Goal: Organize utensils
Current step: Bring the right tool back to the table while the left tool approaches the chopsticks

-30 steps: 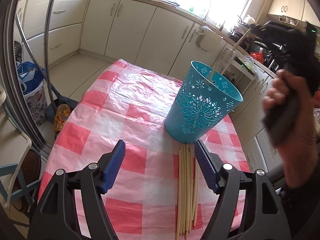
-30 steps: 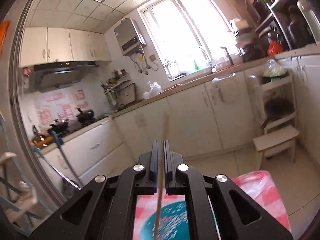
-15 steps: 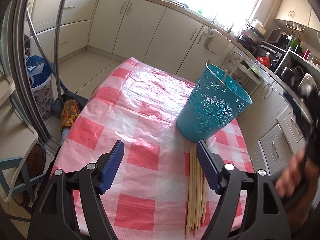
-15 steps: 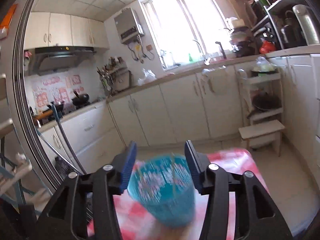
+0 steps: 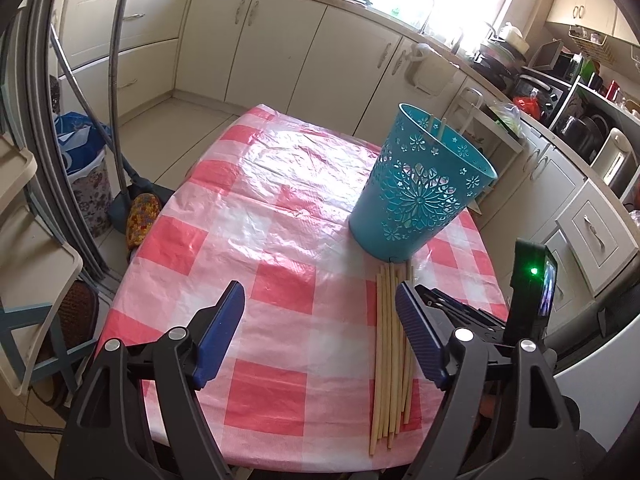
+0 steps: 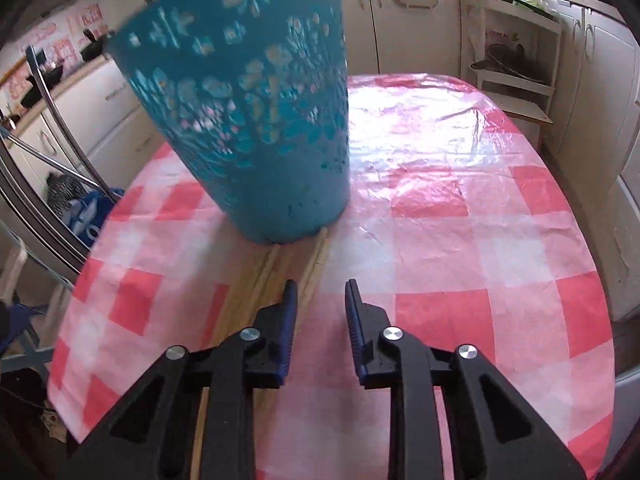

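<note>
Lying on the worktop (image 5: 280, 216) are sticks (image 5: 390, 344), ends touching the blue bin (image 5: 420, 196), with 2 sticks inside it. Left gripper (image 5: 320, 332) jaws are opening wide, empty. Right gripper (image 6: 320, 312) jaws are closing, nothing between them.

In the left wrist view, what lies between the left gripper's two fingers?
Mostly bare checked tablecloth. The chopsticks on the table lie just inside the right-hand finger, running toward the teal basket. The left gripper holds nothing.
</note>
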Tool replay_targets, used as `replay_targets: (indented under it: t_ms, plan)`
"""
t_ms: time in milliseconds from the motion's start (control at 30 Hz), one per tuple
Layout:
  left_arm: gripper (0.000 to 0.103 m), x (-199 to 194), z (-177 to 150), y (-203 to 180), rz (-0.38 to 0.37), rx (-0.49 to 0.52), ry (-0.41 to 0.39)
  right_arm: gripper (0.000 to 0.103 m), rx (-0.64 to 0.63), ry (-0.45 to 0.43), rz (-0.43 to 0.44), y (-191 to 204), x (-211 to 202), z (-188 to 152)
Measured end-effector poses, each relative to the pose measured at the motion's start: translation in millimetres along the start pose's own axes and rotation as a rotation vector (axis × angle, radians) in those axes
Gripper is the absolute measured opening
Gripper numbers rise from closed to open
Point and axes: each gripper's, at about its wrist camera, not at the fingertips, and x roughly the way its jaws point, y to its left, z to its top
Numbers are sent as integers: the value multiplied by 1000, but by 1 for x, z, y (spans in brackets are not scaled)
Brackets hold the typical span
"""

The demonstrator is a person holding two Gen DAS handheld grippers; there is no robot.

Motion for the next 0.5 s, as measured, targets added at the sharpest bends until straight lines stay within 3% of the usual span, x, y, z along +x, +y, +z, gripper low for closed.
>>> replay_targets:
  t_ms: [200, 267, 367, 500]
  plan:
    - [74, 9, -4, -3, 3, 16, 32, 17, -139, 63, -27, 8, -7, -11]
    - [74, 14, -7, -7, 8, 29, 47, 17, -114, 83, -7, 5, -8, -11]
    - [74, 20, -10, -10, 9, 35, 63, 18, -12, 47, 76, -6, -14, -5]
    - [74, 26, -12, -17, 12, 54, 87, 22, -36, 65, 67, 3, -1, -4]
